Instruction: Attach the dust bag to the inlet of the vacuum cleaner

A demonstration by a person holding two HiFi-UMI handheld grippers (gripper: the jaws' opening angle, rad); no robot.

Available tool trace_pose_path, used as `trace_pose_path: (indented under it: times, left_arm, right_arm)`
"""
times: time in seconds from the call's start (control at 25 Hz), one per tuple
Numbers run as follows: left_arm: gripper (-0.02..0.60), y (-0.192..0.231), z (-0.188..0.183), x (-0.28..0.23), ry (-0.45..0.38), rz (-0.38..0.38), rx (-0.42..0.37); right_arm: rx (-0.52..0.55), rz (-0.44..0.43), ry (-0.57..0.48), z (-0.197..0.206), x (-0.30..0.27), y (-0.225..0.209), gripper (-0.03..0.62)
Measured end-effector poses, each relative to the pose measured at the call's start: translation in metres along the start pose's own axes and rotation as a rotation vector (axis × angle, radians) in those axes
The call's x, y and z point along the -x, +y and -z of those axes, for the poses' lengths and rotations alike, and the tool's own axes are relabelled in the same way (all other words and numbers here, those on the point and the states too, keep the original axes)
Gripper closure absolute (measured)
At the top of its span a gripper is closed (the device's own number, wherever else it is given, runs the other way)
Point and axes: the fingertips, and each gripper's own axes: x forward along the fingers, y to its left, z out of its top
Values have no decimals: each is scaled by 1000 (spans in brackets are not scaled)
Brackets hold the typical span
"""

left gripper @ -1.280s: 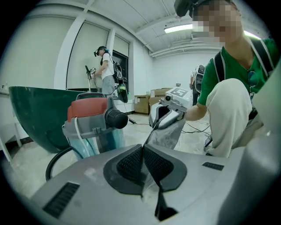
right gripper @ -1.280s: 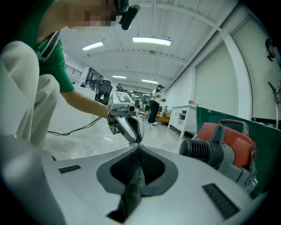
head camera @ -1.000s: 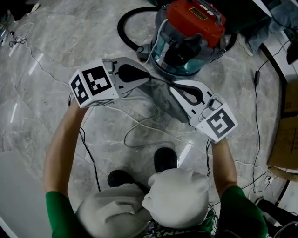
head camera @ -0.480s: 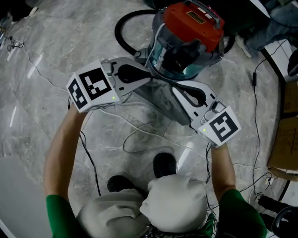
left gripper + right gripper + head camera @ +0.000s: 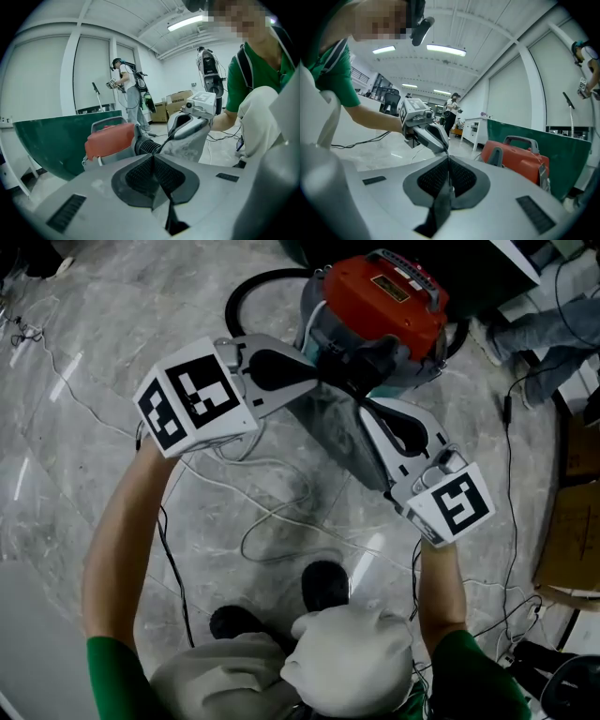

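The marble floor (image 5: 103, 343) fills most of what I see below me. Through the gripper views a green partition (image 5: 51, 140) stands behind the work, and another person (image 5: 127, 86) stands well beyond it by the wall.

The vacuum (image 5: 389, 292) sits on the floor ahead of me, red lid on top and a clear teal drum under it. Its black hose (image 5: 231, 307) curls round its left side. A cardboard box (image 5: 570, 531) lies off at the right edge, well apart from everything.

The grey bag (image 5: 328, 432) hangs in the air just in front of the vacuum, stretched between my two tools. Its upper edge is right up against the dark front of the drum where the inlet is. I cannot tell whether it is seated there, because my own tools cover that spot.

My left tongs (image 5: 322, 381) are closed tight on the bag's top edge, with only a thin strip of fabric between the pads. My right tongs (image 5: 367, 409) are pinched shut on the same edge from the other side. The two tips are near each other.

Loose cables (image 5: 251, 545) loop over the floor under the bag and trail around my shoes (image 5: 325, 583).
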Motion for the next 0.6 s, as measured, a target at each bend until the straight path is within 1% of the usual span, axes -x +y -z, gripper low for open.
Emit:
trace_pose_path:
  times: [0.08,0.24,0.4,0.6]
  left_arm:
    - [569,4,-2,-6,11,-18,-8]
    - [569,16,-4,-15,15,-36,-21]
    - [569,22,-5,-21,5,-2,-28]
    - [569,16,-2,-24,-4,60,-41]
  right_arm:
    - [3,14,-1,1,0,-8,580]
    - [-32,38,-27,3,-3,-20,580]
    - [-54,30,-32,7,-4,-25,580]
    - [-44,25,-12,10,-3,-22,580]
